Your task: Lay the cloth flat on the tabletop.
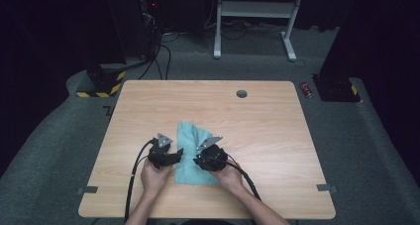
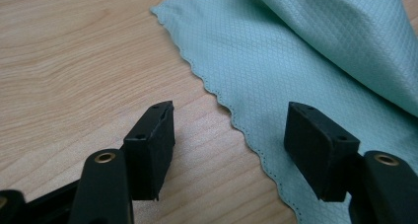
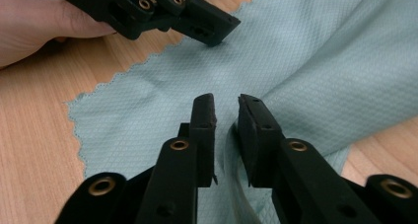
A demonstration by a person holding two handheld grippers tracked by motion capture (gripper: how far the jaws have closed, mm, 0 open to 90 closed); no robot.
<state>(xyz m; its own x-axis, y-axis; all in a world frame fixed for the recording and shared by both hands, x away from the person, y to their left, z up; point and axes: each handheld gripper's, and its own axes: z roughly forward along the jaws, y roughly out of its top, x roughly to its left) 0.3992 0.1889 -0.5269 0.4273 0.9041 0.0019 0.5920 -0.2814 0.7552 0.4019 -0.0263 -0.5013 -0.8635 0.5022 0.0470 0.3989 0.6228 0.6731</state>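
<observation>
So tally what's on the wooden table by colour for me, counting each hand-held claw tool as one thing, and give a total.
Teal: 1, the cloth, partly folded over.
Black: 2, the left claw, open astride the cloth's scalloped edge, and the right claw, jaws a little apart over a raised fold.
Grey: 1, the round cable grommet set in the table.
Total: 4

Worktop (image 1: 148, 101): light wood-grain top w/ rounded corners. Grey round grommet (image 1: 241, 93) set in the top, well beyond the fingers, toward the far edge. Grey tape tabs on the near corners, one to the left (image 1: 87, 190) & one to the right (image 1: 326, 188), both well apart from the fingers. Floor: grey carpet (image 1: 59, 136). Yellow-black striped base (image 1: 101, 85) off the far-left corner; small red item (image 1: 306, 89) off the far-right corner. White frame legs (image 1: 257, 17) & black cables (image 1: 163, 56) farther back.
</observation>
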